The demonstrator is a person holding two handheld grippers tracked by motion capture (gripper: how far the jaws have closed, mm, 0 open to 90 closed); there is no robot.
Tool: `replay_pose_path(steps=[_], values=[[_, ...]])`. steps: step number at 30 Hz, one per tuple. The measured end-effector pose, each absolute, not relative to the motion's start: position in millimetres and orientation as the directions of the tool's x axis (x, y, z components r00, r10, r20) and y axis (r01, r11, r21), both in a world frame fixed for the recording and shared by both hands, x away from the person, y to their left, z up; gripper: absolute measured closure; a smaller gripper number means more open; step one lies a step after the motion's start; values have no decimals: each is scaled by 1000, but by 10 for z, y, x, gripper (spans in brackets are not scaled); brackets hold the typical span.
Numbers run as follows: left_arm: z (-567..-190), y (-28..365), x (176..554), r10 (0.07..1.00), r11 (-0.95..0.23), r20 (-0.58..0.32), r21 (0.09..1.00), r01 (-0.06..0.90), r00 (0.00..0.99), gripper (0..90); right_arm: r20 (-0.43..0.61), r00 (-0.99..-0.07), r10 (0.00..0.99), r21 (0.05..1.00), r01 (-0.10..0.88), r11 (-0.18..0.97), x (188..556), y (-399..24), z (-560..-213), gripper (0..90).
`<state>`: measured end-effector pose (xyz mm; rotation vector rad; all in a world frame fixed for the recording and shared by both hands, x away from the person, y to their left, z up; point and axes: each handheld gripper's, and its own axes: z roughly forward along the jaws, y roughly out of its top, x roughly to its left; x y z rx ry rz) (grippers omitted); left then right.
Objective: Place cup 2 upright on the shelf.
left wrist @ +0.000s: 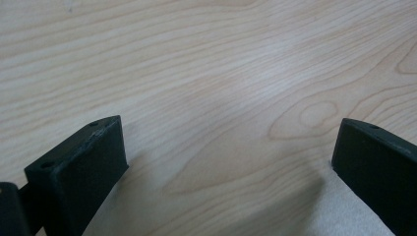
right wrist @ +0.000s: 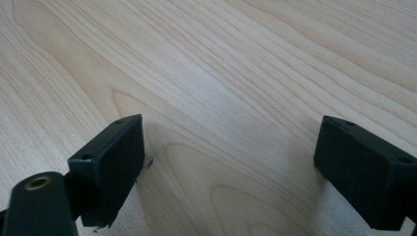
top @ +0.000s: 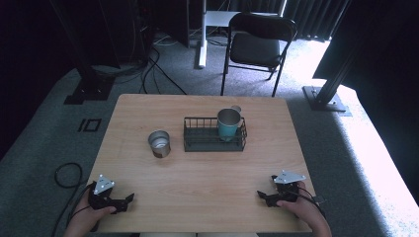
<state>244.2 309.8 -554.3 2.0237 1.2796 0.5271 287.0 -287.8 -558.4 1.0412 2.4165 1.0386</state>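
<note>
Your left gripper [top: 129,198] rests near the table's [top: 197,177] front left corner, jaws spread wide, holding nothing. The steel cup [top: 159,143] stands mid-table, just left of the wire basket [top: 214,139]. Your right gripper [top: 261,194] sits at the front right, jaws equally wide and empty.

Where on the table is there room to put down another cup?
The table is bare along the near strip between the left tongs and right tongs, and along both side edges. The middle is crowded: the metal cup stands just left of the wire basket, which holds a teal cup.
</note>
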Motion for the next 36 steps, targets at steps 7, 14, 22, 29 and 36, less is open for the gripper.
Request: replay_pose_path(steps=[7, 14, 22, 29, 36], values=[[-5526, 3051, 2504, 889, -287, -29, 741, 607, 456, 7, 1, -687, 727, 725, 501, 472, 2870, -2878, -5584, 113], [-5490, 2974, 2581, 882, -275, -35, 774, 571, 471, 7, 1, -687, 727, 725, 501, 473, 2870, -2878, -5584, 113], [-5467, 2887, 2656, 869, -293, -16, 789, 540, 495, 7, 1, -687, 727, 725, 501, 472, 2870, -2878, -5584, 113], [-5477, 2831, 2725, 866, -300, 0, 799, 521, 499, 68, 1, -687, 726, 725, 500, 473, 2870, -2878, -5584, 113], [-5483, 2760, 2797, 867, -303, 15, 809, 504, 497, 69, 1, -687, 727, 725, 501, 473, 2870, -2878, -5584, 113]])
